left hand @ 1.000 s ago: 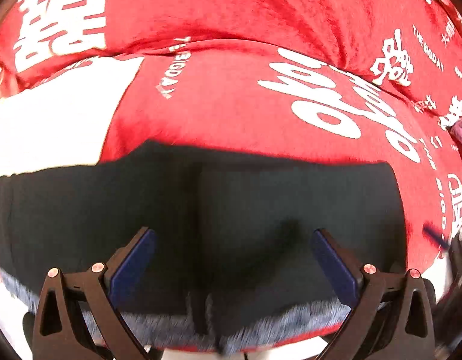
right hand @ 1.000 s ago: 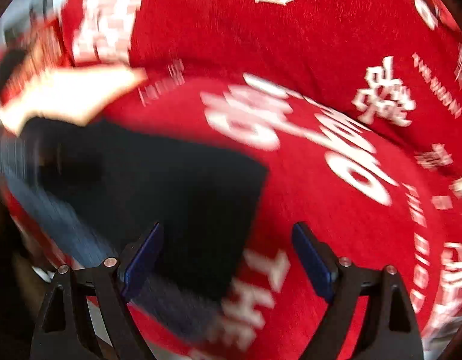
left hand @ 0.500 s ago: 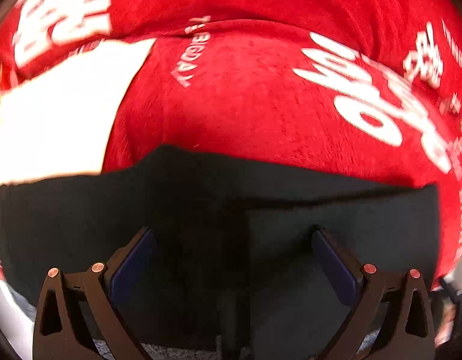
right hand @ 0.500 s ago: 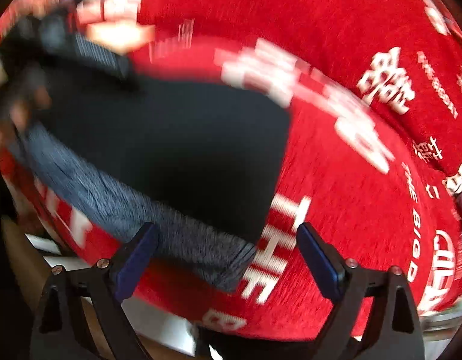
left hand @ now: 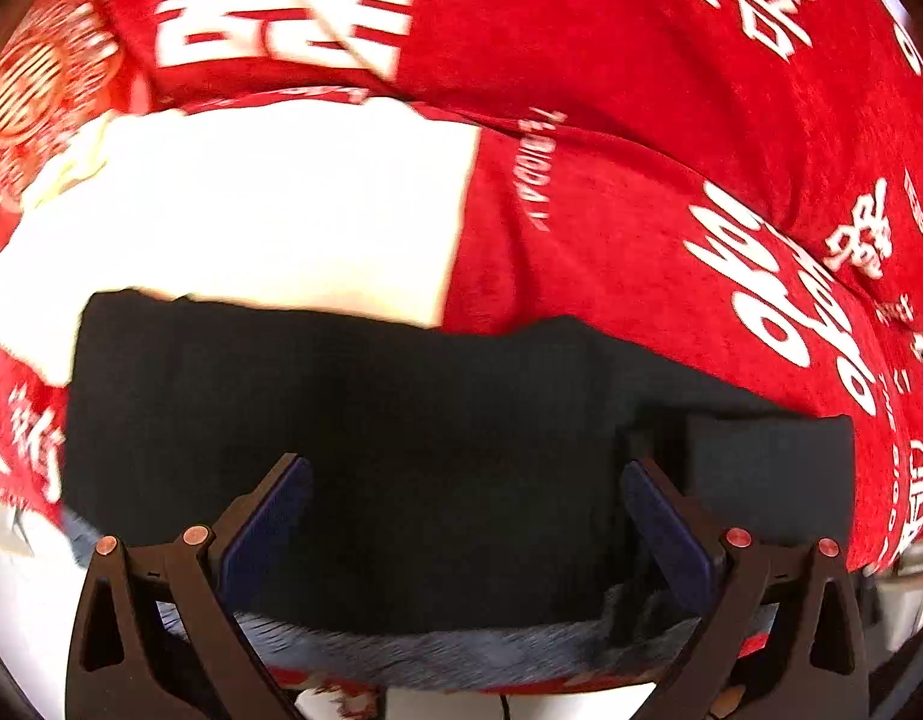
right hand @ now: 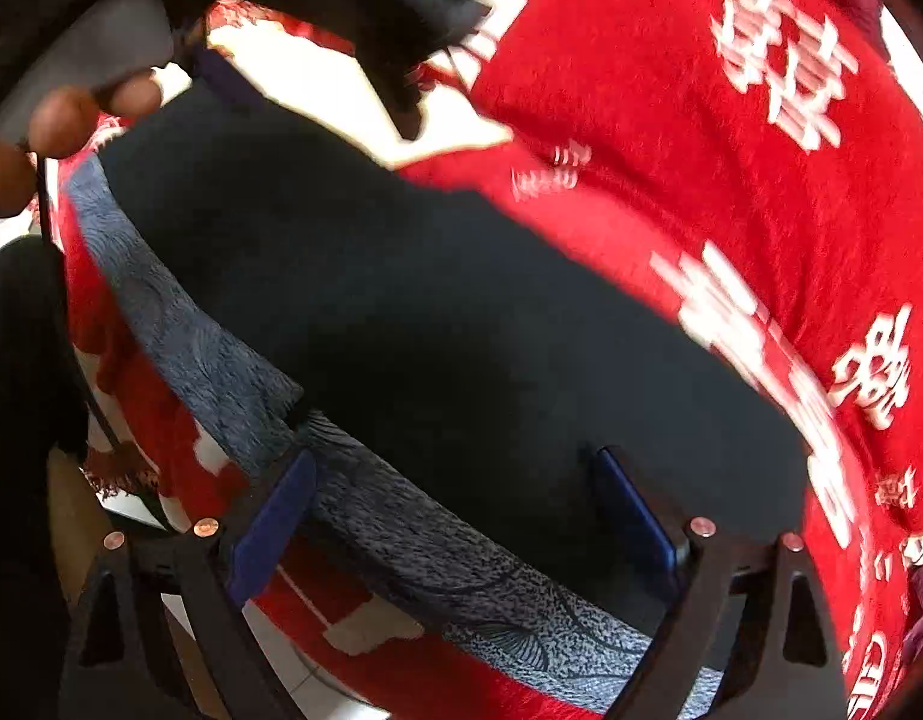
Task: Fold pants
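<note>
A: What does the left wrist view show?
B: The left claw [left hand: 461, 516] hangs with its jaws wide apart over the black pants [left hand: 401, 450], nothing clamped. The pants lie flat on a red cloth [left hand: 611, 240] printed with white characters, their grey patterned edge [left hand: 431, 651] nearest the camera.

A: And the right wrist view?
B: The right claw [right hand: 455, 510] is spread wide too, its jaws above the pants [right hand: 431, 330], gripping nothing. One pad sits over the grey band [right hand: 233, 384], the other over black fabric. The pants run slantwise across the red cloth [right hand: 641, 90]. At upper left, a person's fingers [right hand: 65, 120] show, blurred.
</note>
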Demonstrator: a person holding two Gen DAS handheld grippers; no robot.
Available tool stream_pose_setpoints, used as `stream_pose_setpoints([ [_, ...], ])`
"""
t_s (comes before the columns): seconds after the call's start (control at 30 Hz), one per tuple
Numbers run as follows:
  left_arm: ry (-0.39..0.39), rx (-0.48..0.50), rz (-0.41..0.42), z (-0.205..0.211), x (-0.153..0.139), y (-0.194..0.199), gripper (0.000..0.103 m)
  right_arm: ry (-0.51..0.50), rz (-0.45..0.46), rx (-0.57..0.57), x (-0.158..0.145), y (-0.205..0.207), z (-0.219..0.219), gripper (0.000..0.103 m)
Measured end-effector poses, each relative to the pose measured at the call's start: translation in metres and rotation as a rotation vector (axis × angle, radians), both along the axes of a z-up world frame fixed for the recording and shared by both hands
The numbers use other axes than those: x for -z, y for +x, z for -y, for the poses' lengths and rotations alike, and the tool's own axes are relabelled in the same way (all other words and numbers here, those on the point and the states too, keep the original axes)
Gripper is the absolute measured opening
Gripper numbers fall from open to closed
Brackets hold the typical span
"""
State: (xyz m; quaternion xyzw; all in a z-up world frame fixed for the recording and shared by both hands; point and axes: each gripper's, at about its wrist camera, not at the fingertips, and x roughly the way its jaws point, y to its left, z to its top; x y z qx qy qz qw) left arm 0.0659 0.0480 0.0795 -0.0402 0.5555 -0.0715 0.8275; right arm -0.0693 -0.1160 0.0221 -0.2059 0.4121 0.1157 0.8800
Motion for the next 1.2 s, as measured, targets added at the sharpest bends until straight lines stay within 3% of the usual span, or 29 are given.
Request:
stream_pose_setpoints([
  [0.07,0.001,-0.025,0.012,-0.018,-0.002,-0.006,0.103,0.095,0.015,0.09,-0.017,0.003,0.025,0.095],
  [0.17,0.013,-0.088,0.022,-0.046,0.001,-0.012,0.103,0.094,0.049,0.226,-0.025,0.009,0.059,0.095],
  [0.27,-0.003,-0.143,-0.018,-0.069,0.016,-0.011,0.103,0.079,-0.043,0.269,-0.002,0.024,0.056,0.095],
  [0.33,0.032,-0.186,-0.057,-0.082,0.03,-0.009,0.103,0.041,-0.036,0.195,0.008,0.021,0.03,0.095],
  [0.4,-0.007,-0.219,-0.057,-0.099,0.032,-0.013,0.103,0.036,-0.045,0.125,0.002,0.025,0.012,0.095],
  [0.5,-0.023,-0.267,-0.018,-0.127,0.023,-0.017,0.103,0.113,-0.007,0.023,-0.023,0.02,-0.006,0.095],
  [0.57,-0.017,-0.306,-0.007,-0.15,0.02,-0.017,0.103,0.168,-0.06,-0.052,-0.028,0.029,-0.023,0.095],
  [0.67,-0.067,-0.357,-0.037,-0.18,0.028,-0.019,0.103,0.228,-0.124,-0.197,-0.033,0.052,-0.05,0.095],
  [0.8,-0.102,-0.38,-0.044,-0.193,0.036,-0.029,0.103,0.261,-0.232,-0.396,-0.038,0.11,-0.095,0.095],
  [0.93,-0.147,-0.395,-0.057,-0.199,0.046,-0.041,0.103,0.232,-0.322,-0.521,-0.037,0.151,-0.15,0.095],
  [1.2,-0.084,-0.355,-0.041,-0.199,0.05,-0.041,0.103,0.192,-0.494,-0.717,-0.005,0.207,-0.249,0.095],
])
